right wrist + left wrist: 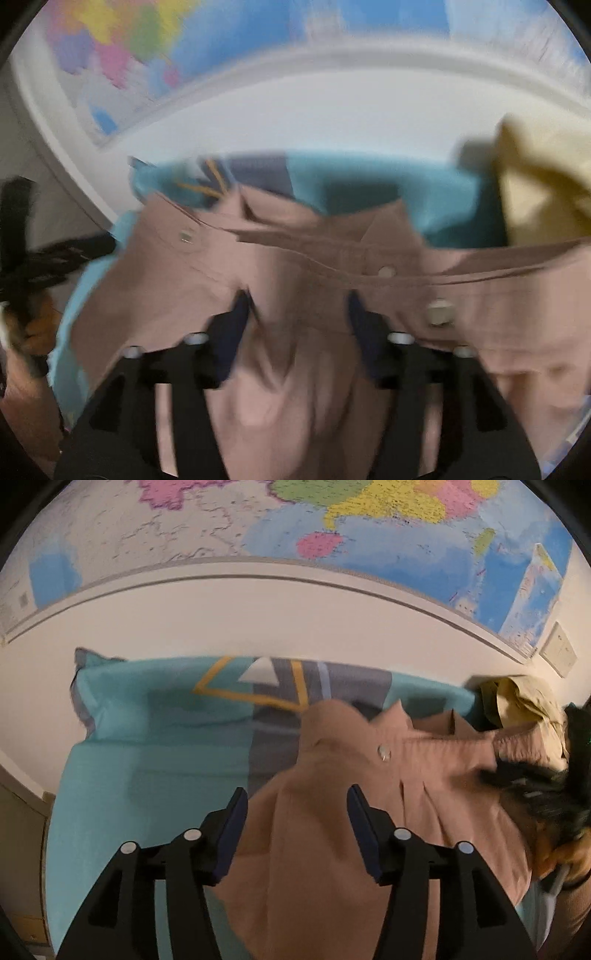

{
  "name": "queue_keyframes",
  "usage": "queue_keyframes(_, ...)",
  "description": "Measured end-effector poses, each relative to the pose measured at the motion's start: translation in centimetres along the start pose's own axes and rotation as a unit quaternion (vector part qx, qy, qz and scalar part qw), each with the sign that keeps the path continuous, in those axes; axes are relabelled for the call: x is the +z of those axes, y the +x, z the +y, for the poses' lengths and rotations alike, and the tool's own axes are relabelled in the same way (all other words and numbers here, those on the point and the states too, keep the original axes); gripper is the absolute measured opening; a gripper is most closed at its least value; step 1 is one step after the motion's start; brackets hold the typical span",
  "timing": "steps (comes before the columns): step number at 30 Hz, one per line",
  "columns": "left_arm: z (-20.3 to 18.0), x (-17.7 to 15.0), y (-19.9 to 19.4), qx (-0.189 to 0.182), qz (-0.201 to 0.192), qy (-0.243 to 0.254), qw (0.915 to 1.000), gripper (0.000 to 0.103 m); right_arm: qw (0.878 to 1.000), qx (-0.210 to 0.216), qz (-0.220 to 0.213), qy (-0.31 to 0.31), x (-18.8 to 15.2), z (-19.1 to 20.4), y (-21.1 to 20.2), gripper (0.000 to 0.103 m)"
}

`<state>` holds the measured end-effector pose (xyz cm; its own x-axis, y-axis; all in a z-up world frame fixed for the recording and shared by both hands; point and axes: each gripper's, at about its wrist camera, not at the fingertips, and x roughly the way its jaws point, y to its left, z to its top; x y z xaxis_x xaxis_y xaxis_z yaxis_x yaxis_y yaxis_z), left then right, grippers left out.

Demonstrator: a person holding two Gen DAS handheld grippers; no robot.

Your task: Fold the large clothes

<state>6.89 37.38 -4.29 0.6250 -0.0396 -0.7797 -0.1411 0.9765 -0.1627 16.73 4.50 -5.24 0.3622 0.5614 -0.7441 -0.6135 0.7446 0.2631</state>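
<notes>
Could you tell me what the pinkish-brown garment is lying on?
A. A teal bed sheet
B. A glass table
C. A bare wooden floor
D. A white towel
A: the pinkish-brown garment is spread over a teal bed sheet, near a matching pillow.

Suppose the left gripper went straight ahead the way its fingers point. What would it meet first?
Most likely the pink garment, which lies spread between and just beyond the open left gripper. Past it comes the teal bedding, then the white wall. Depth is hard to judge in this fisheye view.
</notes>
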Motion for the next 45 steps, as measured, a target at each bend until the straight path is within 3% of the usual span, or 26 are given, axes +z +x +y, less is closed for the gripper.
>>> queue_keyframes(2, 0.8, -1.3, -0.9, -0.016, -0.009, -0.004, 0.9998, 0.065, 0.999, 0.007, -0.028, -0.013, -0.7, 0.0, -3.6, 0.067)
queue_keyframes(5, 1.3, -3.2, -1.9, -0.03, -0.019, 0.0, 0.9994, 0.069, 0.997, -0.01, -0.079, -0.005, -3.4, -2.1, -10.1, 0.076)
queue_keyframes(8, 1.1, -5.4, -2.4, -0.021, -0.019, 0.027, 0.9992, 0.072, 0.996, -0.041, -0.078, 0.017, -6.6, -4.5, -12.8, 0.086)
queue_keyframes(12, 1.0, -7.8, -2.8, -0.034, -0.011, 0.041, 0.9985, 0.074, 0.996, -0.051, -0.036, 0.07, -10.9, -7.4, -12.3, 0.087)
queue_keyframes(14, 0.7, -8.9, -3.1, -0.046, -0.017, 0.048, 0.9977, 0.085, 0.995, -0.038, -0.015, 0.089, -13.1, -8.4, -11.3, 0.087)
queue_keyframes(18, -0.7, -10.6, -2.0, -0.053, 0.0, 0.071, 0.9961, 0.085, 0.996, -0.009, -0.019, 0.084, -14.7, -8.2, -10.0, 0.086)
queue_keyframes(19, -1.0, -10.8, -1.4, -0.056, 0.008, 0.07, 0.996, 0.081, 0.996, -0.002, -0.018, 0.084, -14.6, -8.2, -9.4, 0.081)
queue_keyframes(21, -1.6, -11.1, -0.1, -0.051, 0.013, 0.069, 0.9962, 0.061, 0.997, -0.001, -0.028, 0.076, -14.5, -7.9, -9.0, 0.064)
queue_keyframes(22, -1.6, -10.9, 0.2, -0.044, 0.008, 0.06, 0.9972, 0.052, 0.997, 0.008, -0.03, 0.077, -14.2, -7.7, -8.9, 0.039)
queue_keyframes(23, -1.4, -10.7, 0.0, -0.045, 0.003, 0.044, 0.998, 0.036, 0.995, 0.029, -0.035, 0.09, -13.9, -7.9, -9.2, 0.022)
queue_keyframes(24, -1.1, -10.5, -0.2, -0.045, 0.003, 0.031, 0.9985, 0.028, 0.993, 0.04, -0.041, 0.101, -13.4, -7.7, -9.3, 0.016)
queue_keyframes(26, 0.2, -9.8, -1.1, -0.075, 0.013, -0.017, 0.997, 0.013, 0.99, 0.065, -0.056, 0.114, -13.0, -7.9, -11.1, 0.011)
queue_keyframes(29, 1.8, -9.5, -4.3, -0.13, 0.009, -0.062, 0.9896, 0.01, 0.986, 0.095, -0.082, 0.106, -12.1, -6.5, -15.2, 0.01)
queue_keyframes(33, 2.0, -10.5, -8.4, -0.15, -0.009, -0.055, 0.9871, 0.01, 0.986, 0.102, -0.102, 0.079, -12.1, -4.9, -20.2, 0.01)
queue_keyframes(35, 1.8, -11.5, -8.7, -0.145, -0.005, -0.047, 0.9884, 0.015, 0.99, 0.094, -0.076, 0.076, -13.1, -5.1, -19.9, 0.012)
queue_keyframes(39, 2.2, -14.3, -4.4, -0.073, 0.066, -0.034, 0.9946, 0.024, 0.99, 0.048, 0.026, 0.132, -16.2, -7.8, -15.2, 0.021)
queue_keyframes(40, 2.2, -14.4, -4.5, -0.059, 0.053, -0.032, 0.9963, 0.029, 0.987, 0.033, 0.041, 0.149, -16.8, -8.5, -14.5, 0.025)
queue_keyframes(42, 1.8, -13.7, -5.8, -0.034, 0.014, -0.015, 0.9992, 0.035, 0.988, 0.02, 0.031, 0.152, -16.9, -8.7, -15.1, 0.037)
queue_keyframes(43, 1.3, -13.1, -6.9, -0.034, -0.011, -0.003, 0.9993, 0.046, 0.989, 0.011, 0.01, 0.147, -16.6, -8.5, -16.2, 0.045)
queue_keyframes(44, 1.0, -12.6, -7.5, -0.038, -0.027, 0.006, 0.9989, 0.06, 0.99, -0.008, -0.009, 0.138, -16.1, -8.1, -17.2, 0.062)
queue_keyframes(45, 0.3, -12.0, -8.3, -0.035, -0.047, 0.021, 0.9981, 0.066, 0.991, -0.025, -0.023, 0.131, -15.6, -7.9, -17.7, 0.067)
